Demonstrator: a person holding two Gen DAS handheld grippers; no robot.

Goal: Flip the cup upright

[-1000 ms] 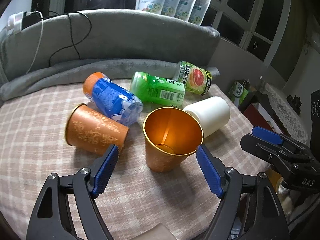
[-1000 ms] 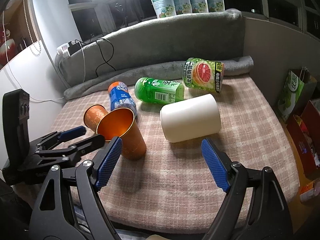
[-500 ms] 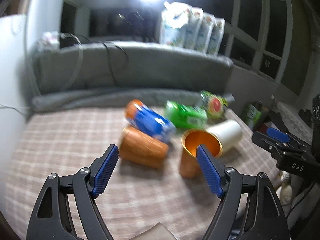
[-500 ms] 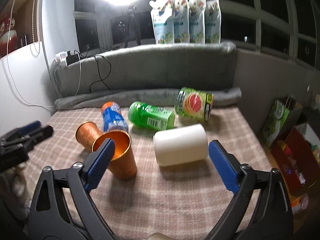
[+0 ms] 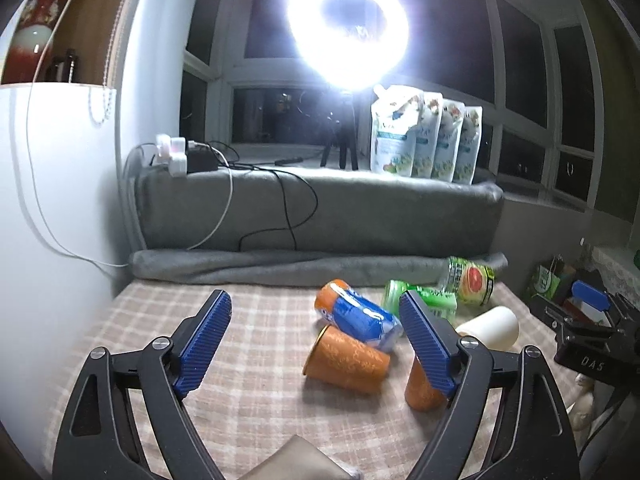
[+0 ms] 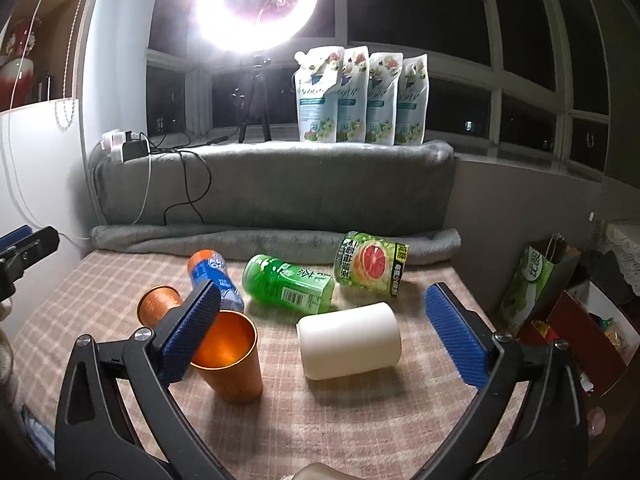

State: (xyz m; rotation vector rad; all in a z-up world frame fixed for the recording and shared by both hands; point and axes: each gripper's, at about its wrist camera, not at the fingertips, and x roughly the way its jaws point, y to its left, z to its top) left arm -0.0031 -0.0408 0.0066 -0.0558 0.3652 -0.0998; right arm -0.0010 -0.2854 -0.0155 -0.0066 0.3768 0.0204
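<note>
An orange metal cup point(image 6: 232, 360) stands upright on the checked cloth point(image 6: 360, 420), mouth up; in the left wrist view point(image 5: 420, 384) my right finger partly hides it. A second patterned orange cup point(image 5: 346, 360) lies on its side beside it, also in the right wrist view point(image 6: 158, 304). A white cup point(image 6: 350, 340) lies on its side to the right, also in the left wrist view point(image 5: 490, 326). My left gripper point(image 5: 316, 344) is open and empty, held back above the cloth. My right gripper point(image 6: 324, 336) is open and empty, with the white cup between its fingers in view.
A blue-and-orange bottle point(image 6: 214, 276), a green bottle point(image 6: 288, 284) and a grapefruit-label bottle point(image 6: 370, 264) lie behind the cups. A grey cushion point(image 6: 280, 184) backs the cloth, with pouches point(image 6: 360, 96) and a ring light point(image 6: 256, 0) behind. Bags point(image 6: 536, 280) stand right.
Both grippers have pulled back and tilted up from the cups. The upright orange cup has stayed standing where it was. Both grippers remain open.
</note>
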